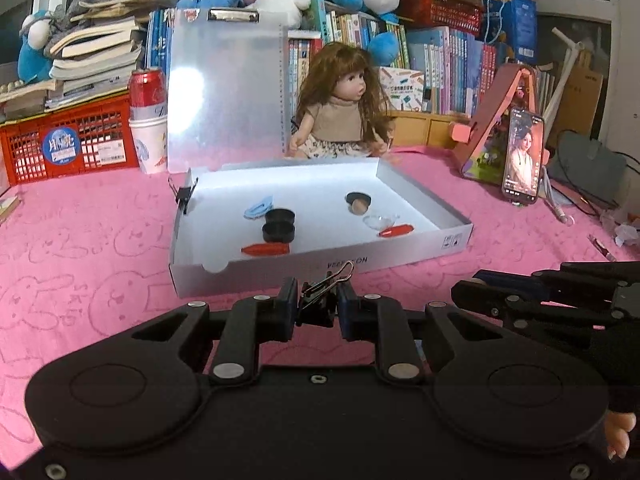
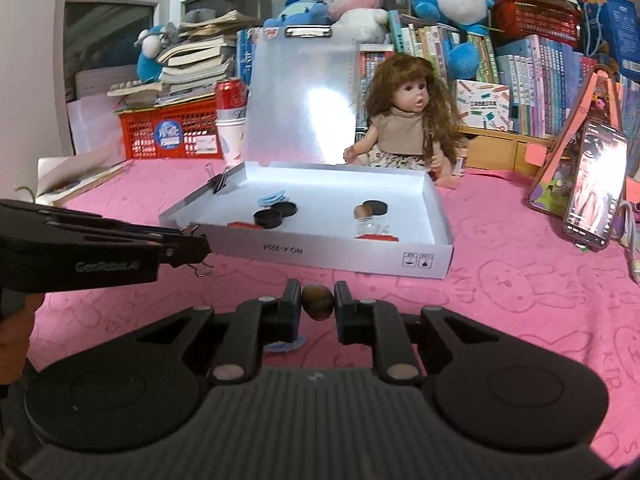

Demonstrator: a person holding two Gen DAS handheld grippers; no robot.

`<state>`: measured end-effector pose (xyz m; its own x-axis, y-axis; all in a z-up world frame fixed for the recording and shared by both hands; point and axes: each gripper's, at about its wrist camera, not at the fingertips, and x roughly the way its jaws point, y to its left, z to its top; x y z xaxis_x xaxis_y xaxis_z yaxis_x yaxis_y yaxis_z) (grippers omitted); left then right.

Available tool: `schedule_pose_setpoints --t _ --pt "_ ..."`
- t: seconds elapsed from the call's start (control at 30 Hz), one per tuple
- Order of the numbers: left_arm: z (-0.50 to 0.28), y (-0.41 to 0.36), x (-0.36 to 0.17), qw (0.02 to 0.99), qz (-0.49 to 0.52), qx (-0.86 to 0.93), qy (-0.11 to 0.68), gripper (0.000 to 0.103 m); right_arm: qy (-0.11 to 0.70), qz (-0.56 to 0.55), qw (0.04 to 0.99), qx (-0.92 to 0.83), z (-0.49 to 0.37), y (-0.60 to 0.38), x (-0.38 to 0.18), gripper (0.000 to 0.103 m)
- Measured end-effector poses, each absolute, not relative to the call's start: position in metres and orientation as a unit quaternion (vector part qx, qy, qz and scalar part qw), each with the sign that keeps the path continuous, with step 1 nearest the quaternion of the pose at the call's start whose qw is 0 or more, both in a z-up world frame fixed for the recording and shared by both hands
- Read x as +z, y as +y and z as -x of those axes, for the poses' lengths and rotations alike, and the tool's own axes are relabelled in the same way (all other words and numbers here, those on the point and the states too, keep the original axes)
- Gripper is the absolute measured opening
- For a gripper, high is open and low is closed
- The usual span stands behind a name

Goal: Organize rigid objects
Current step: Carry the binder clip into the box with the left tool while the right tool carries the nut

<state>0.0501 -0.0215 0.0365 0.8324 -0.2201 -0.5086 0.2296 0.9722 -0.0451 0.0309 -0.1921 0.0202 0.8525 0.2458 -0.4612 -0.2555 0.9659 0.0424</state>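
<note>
Gripping a binder clip (image 1: 320, 300) in your left gripper (image 1: 318, 304), you clamp a brown nut (image 2: 317, 303) in your right gripper (image 2: 317, 306), both before the box (image 1: 320, 258).

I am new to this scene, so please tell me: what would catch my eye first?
Probably the open white box mid-table on the pink cloth, with the long-haired doll sitting behind it. Nearer, the left gripper pinches a black binder clip, and the right gripper a small brown ball.

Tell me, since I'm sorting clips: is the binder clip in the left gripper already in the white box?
Out. The binder clip is pinched in the left gripper, short of the white box.
</note>
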Motion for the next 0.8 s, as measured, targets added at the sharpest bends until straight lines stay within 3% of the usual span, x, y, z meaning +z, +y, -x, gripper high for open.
schedule_pose_setpoints --t 0.8 --pt "-0.091 -0.017 0.055 0.959 0.009 -0.118 0.259 0.020 0.240 -0.021 0.964 0.112 -0.078 -0.203 0.028 0.021"
